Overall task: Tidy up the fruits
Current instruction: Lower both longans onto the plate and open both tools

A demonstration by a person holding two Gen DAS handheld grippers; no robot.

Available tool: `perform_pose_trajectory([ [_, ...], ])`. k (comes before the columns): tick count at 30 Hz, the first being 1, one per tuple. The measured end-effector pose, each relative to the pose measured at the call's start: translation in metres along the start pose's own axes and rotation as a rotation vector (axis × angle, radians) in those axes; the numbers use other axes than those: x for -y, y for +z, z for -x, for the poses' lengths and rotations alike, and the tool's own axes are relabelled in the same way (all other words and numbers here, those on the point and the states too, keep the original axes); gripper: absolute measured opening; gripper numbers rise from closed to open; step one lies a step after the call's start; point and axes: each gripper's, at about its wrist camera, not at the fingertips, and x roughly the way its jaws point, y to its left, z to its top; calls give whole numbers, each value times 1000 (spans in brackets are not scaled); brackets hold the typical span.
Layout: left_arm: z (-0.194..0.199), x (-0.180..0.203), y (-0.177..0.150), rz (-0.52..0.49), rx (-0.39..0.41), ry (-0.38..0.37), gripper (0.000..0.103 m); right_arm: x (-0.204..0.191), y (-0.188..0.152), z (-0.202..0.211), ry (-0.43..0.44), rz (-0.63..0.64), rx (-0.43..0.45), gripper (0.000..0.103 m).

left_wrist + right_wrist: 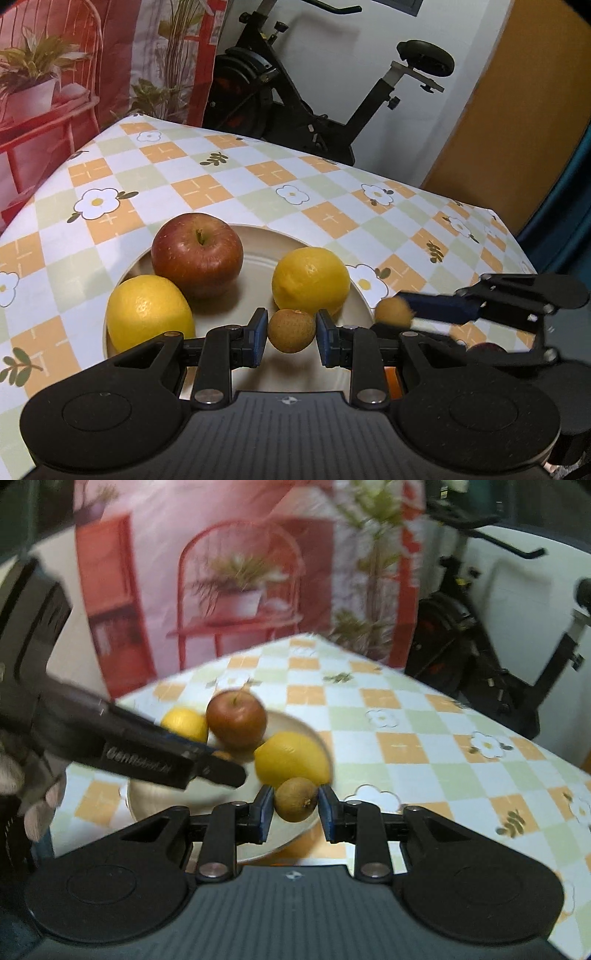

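Carrying two small fruits in at once over the beige plate (354, 295). Left gripper (291, 332) pinching a small tan-brown round fruit (291, 330), fingers narrowed onto its sides, hanging over the plate's near edge. Right gripper (295, 805) clamping a kiwi (296, 799) the same way, hovering at the plate's right rim, just beside the right lemon (291, 758). Already sitting on the plate: red apple (197, 254) at the back, left lemon (149, 314) touching it, right lemon apart.

Crowding looking like the danger here. Both tools converging on the same near edge, so risking a knock between them. Releasing the kiwi this close to the rim, probably rolling off onto the checked tablecloth (406, 746). Nudging the right lemon likely sending it outward too.
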Motion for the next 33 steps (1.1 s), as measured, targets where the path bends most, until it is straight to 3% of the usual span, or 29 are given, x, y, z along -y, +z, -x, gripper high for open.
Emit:
perform_pose_trajectory([
  [7,-5,0,-4,-18,9,1,30,-10,6,-36,-14,87,-109,29],
  [15,-8,-5,-5,-6,-1,0,30,-10,10,-56,-22,145,-160,29],
  [23,-12,-9,-1,18,7,20,30,-8,13,-64,-42,148,-151,30],
  [26,-10,-8,1,26,14,27,37,-7,13,-62,-49,142,-144,33],
  [33,9,0,6,19,63,39,42,2,12,-26,-70,89,-68,34],
])
